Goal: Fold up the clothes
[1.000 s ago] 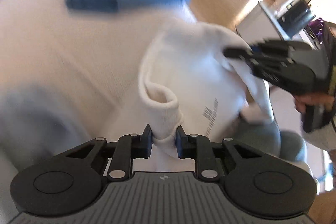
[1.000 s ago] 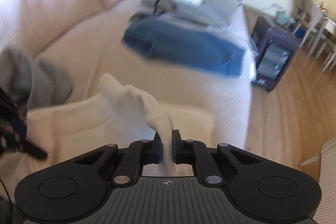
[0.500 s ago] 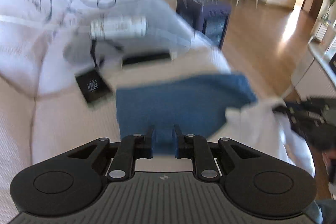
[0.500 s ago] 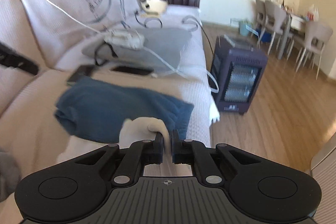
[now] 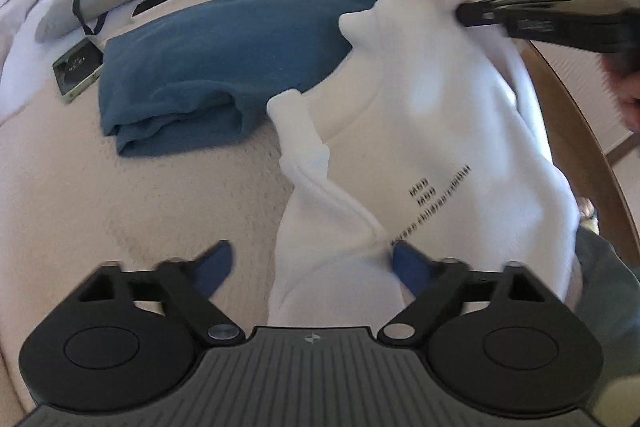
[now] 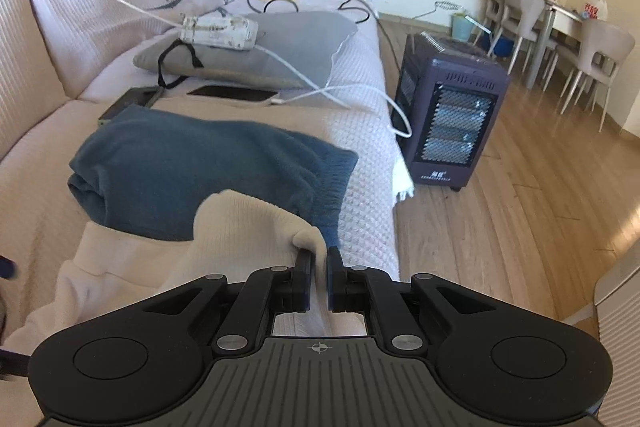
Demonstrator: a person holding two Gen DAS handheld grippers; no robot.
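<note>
Nearest, the left gripper is opening its jaws; the lower part of the white garment is lying between them, no longer pinched, presumably so that this end can settle onto the sofa. The garment is draping along the sofa's front edge, its far end raised. There the right gripper is holding its jaws together, clamped on a fold of the white cloth, apparently keeping that end taut while the near end is being released. Just beyond, a folded blue garment is lying on the seat, the white one partly overlapping it. Farther back, a grey cushion is carrying a power strip; a heater is standing on the floor off the sofa's front edge.
</note>
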